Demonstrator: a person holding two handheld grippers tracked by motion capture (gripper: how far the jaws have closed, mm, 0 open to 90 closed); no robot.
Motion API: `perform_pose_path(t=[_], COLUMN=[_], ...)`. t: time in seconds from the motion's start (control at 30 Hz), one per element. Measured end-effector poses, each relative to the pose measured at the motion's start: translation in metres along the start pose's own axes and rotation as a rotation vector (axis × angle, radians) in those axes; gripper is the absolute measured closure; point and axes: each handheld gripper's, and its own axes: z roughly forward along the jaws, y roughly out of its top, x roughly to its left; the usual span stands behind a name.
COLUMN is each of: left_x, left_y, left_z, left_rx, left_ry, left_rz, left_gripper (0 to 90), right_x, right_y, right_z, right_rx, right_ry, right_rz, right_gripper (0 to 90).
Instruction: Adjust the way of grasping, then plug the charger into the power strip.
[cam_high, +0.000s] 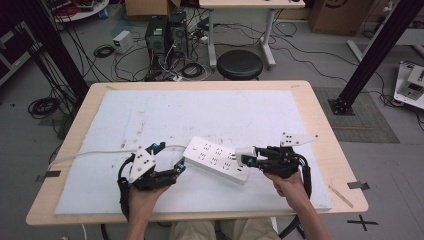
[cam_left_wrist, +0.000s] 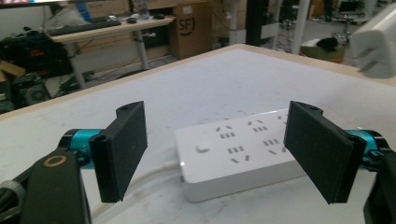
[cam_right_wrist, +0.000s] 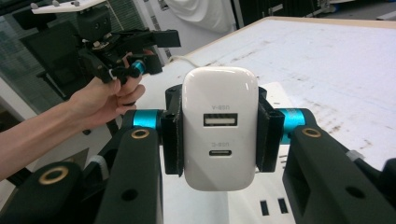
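— White power strip is lying on the pale mat, mid-table; your left gripper is hovering at its near-left end, jaws spread wide, gripping nothing.

— And the right?

— Your right gripper is pinching the white USB charger by its sides, just above the strip's right end
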Motion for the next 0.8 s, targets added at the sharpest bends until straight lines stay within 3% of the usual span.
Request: perform_pose_path(t=[0.03,0.07,0.1,0.3,0.5,0.6,0.8], left_x=[0.000,0.018,0.023,0.047,0.063,0.066,0.067], left_y=[0.000,-0.004,-0.006,-0.011,-0.014,-0.013,-0.014], left_z=[0.000,-0.010,-0.014,-0.037,-0.051,-0.058,-0.059], left_rx=[0.000,-0.011,-0.015,-0.049,-0.056,-0.072,-0.068], left_ry=[0.000,0.046,0.062,0.187,0.233,0.258,0.262], left_rz=[0.000,-0.046,-0.060,-0.107,-0.151,-0.146,-0.144], left_gripper=[21.5,21.5,21.5,21.5,21.5,21.5,21.5], right_x=[0.000,0.000,-0.001,0.000,-0.001,0.000,0.000], right_y=[0.000,0.000,0.001,0.000,0.001,0.000,0.003], right_z=[-0.002,-0.003,-0.004,-0.004,-0.006,-0.007,-0.005], right_rx=[-0.003,-0.005,-0.008,-0.007,-0.015,-0.012,0.028], right_ry=[-0.010,-0.019,-0.021,-0.043,-0.052,-0.065,-0.096], right_rz=[0.004,0.006,0.002,-0.004,-0.002,-0.008,-0.023], right_gripper=[63.2,63.2,63.2,63.2,63.2,63.2,63.2])
